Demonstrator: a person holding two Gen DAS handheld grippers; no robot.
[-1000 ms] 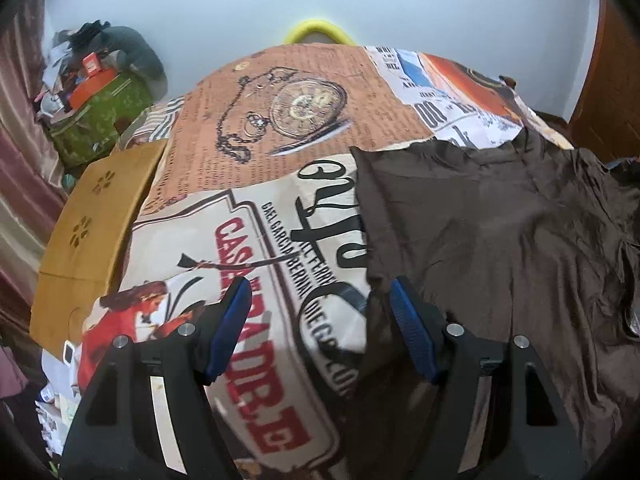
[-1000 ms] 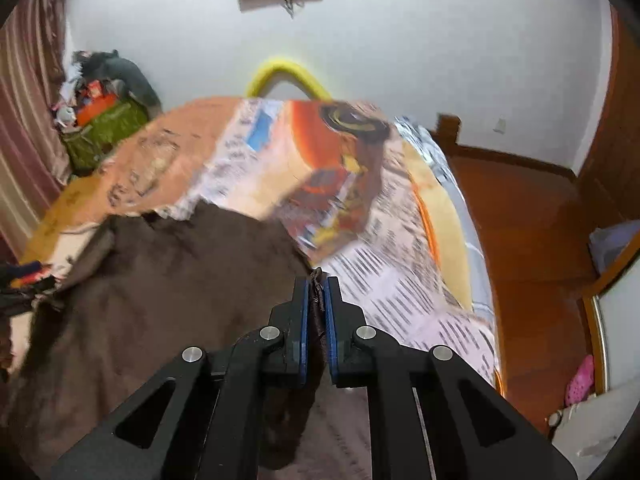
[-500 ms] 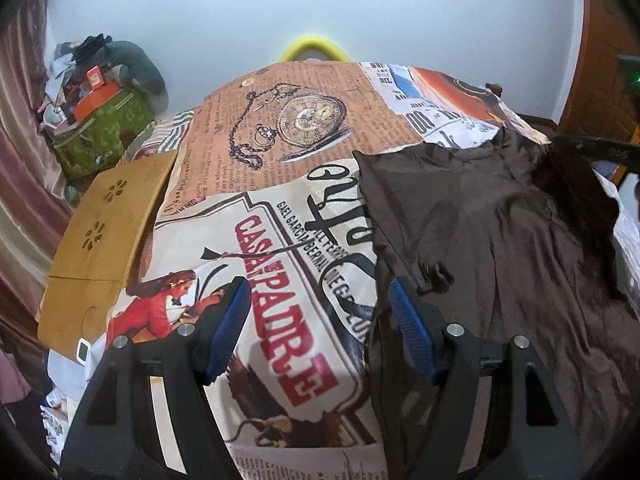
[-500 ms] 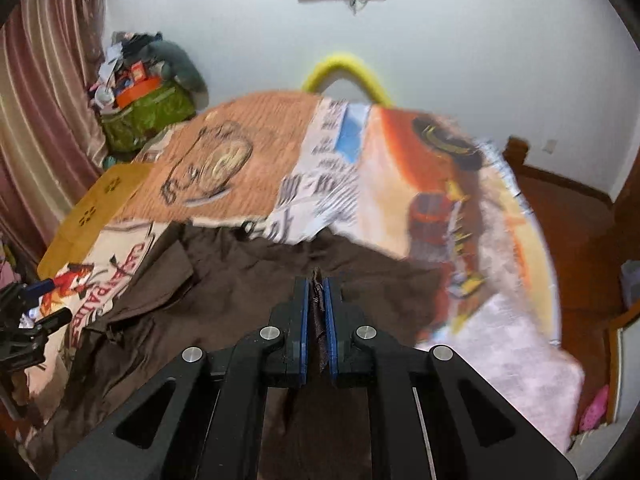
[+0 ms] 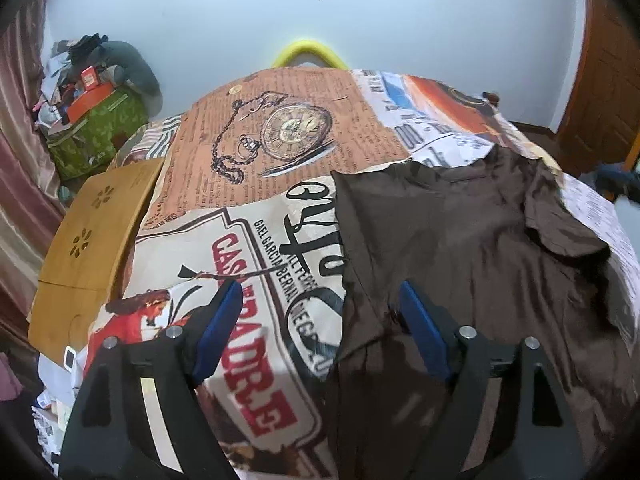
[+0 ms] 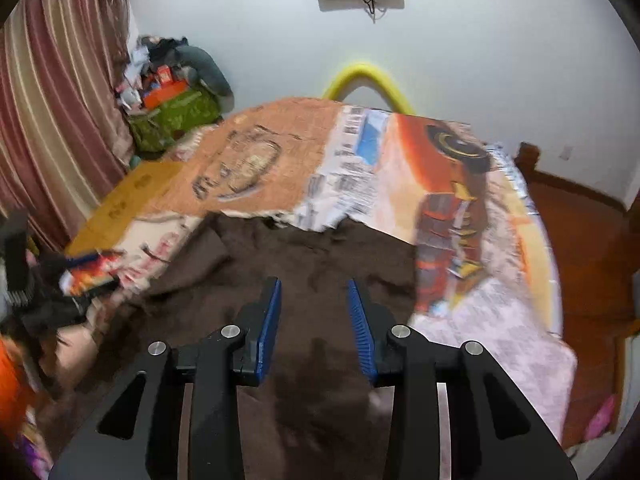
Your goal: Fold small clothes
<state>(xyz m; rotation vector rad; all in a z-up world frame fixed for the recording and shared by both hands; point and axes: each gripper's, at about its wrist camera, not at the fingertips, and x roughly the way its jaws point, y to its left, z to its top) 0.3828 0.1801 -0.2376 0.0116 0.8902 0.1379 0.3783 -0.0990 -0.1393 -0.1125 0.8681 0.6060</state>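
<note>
Where it lies spread, brown shirt (image 5: 460, 240) (rumpled), sleeve folded inward

Even indoor light, moderate brightness; right wrist view motion-blurred.

Left wrist view is sharp at centre; the bedspread (image 5: 256, 184) print reads clearly. Both views bow strongly, with dark vignetted corners. The brown shirt (image 6: 320, 256) loses detail in shadow; the white wall (image 6: 460, 40) shows a soft bluish cast.
</note>
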